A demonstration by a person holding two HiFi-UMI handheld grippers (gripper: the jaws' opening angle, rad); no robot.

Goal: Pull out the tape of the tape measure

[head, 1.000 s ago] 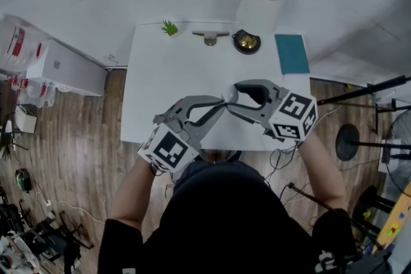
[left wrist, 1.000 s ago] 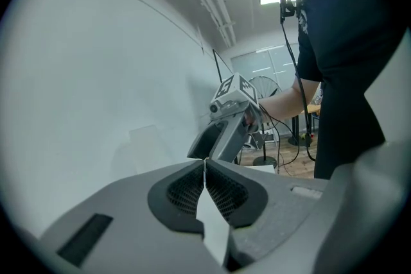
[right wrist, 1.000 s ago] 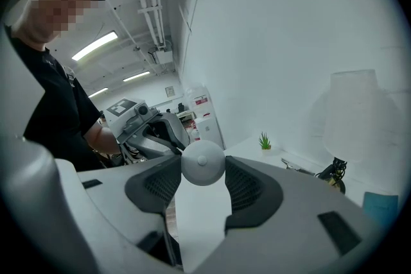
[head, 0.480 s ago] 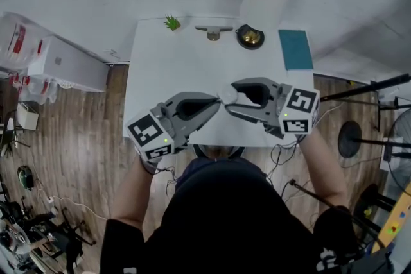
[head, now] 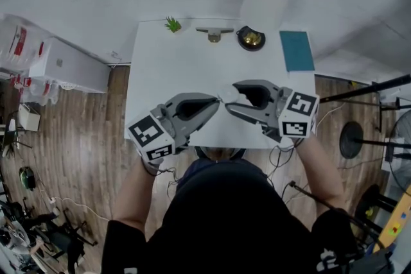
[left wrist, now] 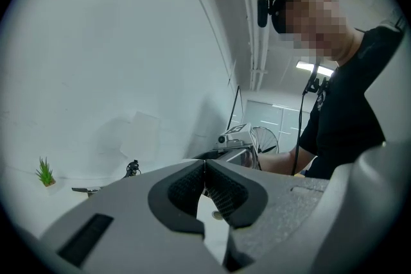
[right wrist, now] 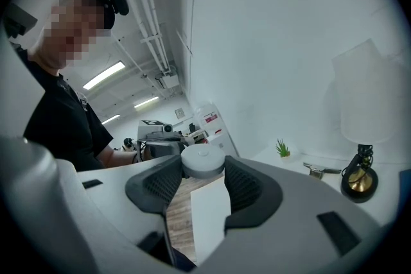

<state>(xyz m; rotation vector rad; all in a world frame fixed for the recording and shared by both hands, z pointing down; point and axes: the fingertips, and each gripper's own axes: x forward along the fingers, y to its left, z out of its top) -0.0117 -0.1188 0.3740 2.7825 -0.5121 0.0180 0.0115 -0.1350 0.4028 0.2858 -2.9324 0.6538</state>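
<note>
Gripping the tape measure (right wrist: 203,160) with the right gripper (head: 235,98), with jaws set wide and pressed on the round white case from both sides, up above the near edge of the table (head: 167,67). Judged as the step of catching the tape end, just ahead of the pull itself. Holding the left gripper (head: 217,101) shut fully, tips together, right against the left side of the tape measure. Seeing nothing between its pads in its own view, so not possible to say whether pinched on the tape end or closed on air. Seeing no tape drawn out of the case yet. Next, most probably: holding the right grip firm, then drawing the left gripper away to the left of the tape measure in one straight line, without twisting. Failing any tape coming out, opening a little, finding the end and closing on it.
</note>
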